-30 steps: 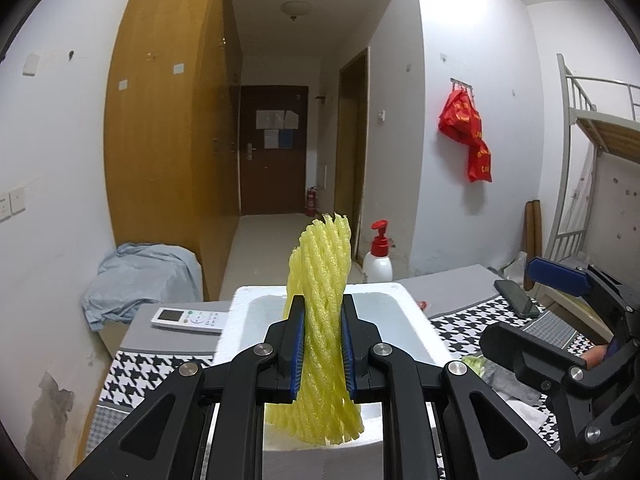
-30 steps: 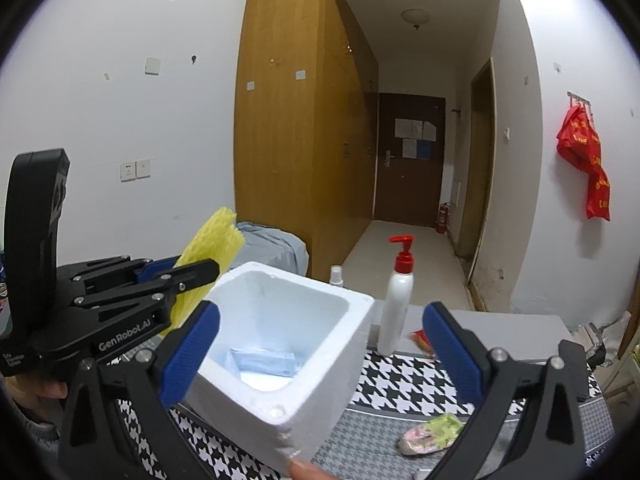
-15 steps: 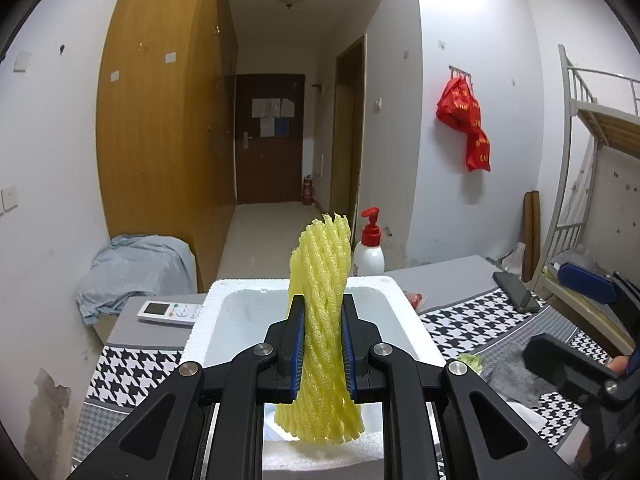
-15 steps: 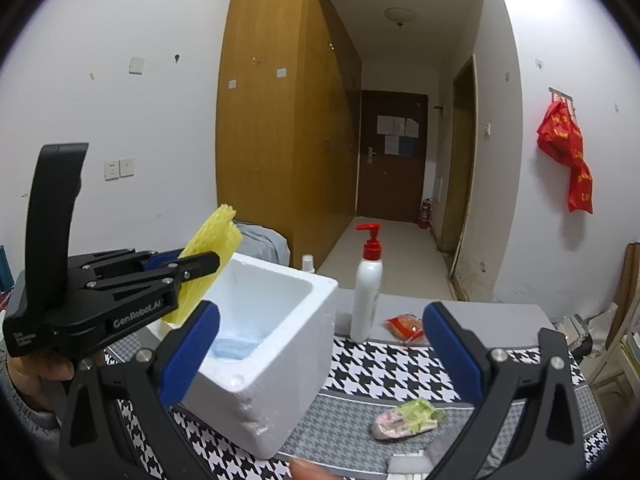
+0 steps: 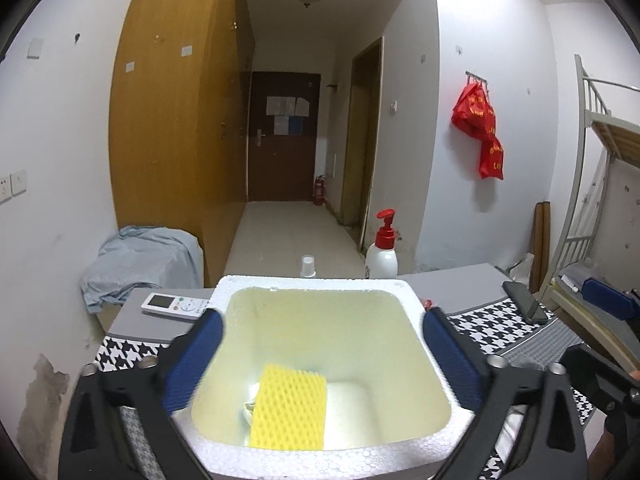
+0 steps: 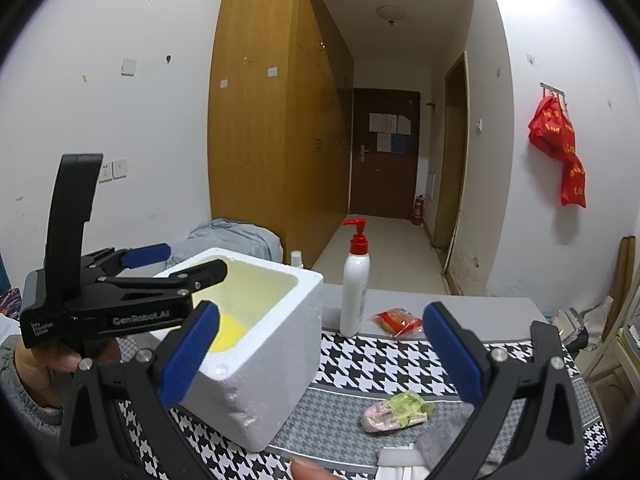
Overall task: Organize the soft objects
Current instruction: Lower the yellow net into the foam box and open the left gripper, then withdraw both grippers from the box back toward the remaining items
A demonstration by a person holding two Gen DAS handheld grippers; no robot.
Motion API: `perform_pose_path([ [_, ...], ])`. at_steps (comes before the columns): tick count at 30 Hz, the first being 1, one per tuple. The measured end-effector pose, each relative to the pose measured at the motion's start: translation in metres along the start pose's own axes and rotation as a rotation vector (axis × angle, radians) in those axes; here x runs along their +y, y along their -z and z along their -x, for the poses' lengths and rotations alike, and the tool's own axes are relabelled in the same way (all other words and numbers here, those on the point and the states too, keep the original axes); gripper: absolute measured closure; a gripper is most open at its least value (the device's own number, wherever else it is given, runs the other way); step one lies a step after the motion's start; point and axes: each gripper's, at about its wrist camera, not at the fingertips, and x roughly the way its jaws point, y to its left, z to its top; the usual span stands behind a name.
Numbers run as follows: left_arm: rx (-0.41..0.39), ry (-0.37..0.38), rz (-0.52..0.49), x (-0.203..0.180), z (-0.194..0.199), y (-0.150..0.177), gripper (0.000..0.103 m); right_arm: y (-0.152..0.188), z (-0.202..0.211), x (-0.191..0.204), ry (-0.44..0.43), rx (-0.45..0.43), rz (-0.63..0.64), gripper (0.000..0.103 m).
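Observation:
A yellow foam net (image 5: 289,412) lies flat on the floor of the white styrofoam box (image 5: 316,285); a patch of it shows in the right wrist view (image 6: 228,332). My left gripper (image 5: 322,354) is open and empty, its blue pads spread over the box's mouth; it also shows in the right wrist view (image 6: 168,268). My right gripper (image 6: 320,354) is open and empty, to the right of the box (image 6: 280,344). A pink-green soft packet (image 6: 396,412) and a grey cloth (image 6: 452,436) lie on the houndstooth tablecloth (image 6: 372,364).
A white pump bottle (image 6: 354,280) stands behind the box, a red snack packet (image 6: 398,320) to its right. A remote (image 5: 174,305) lies at the back left, a phone (image 5: 524,307) at the right. White tissue (image 6: 400,458) lies at the front edge. A small spray bottle (image 5: 308,266) stands behind the box.
My left gripper has opened and let go of the yellow foam net, which has dropped into the box. The right gripper has shifted a little to the right and stays open.

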Motion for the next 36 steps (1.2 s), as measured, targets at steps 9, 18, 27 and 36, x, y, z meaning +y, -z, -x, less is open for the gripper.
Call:
perform_pose_path([
  [9,-0.011,0.005,0.021,-0.003,0.011,0.002,0.001,0.006,-0.001,-0.006,-0.013,0.023,-0.035,0.0],
  [18,-0.071,-0.017,0.034,-0.006,0.038,0.012,0.001,0.012,0.01,-0.006,-0.014,-0.003,-0.035,0.0],
  [27,-0.121,-0.039,0.011,-0.017,0.076,0.023,0.001,0.014,0.023,-0.004,-0.018,-0.036,-0.032,0.0],
  [36,-0.151,-0.055,-0.009,-0.024,0.099,0.038,0.001,0.021,0.045,-0.006,-0.021,-0.063,-0.049,0.0],
])
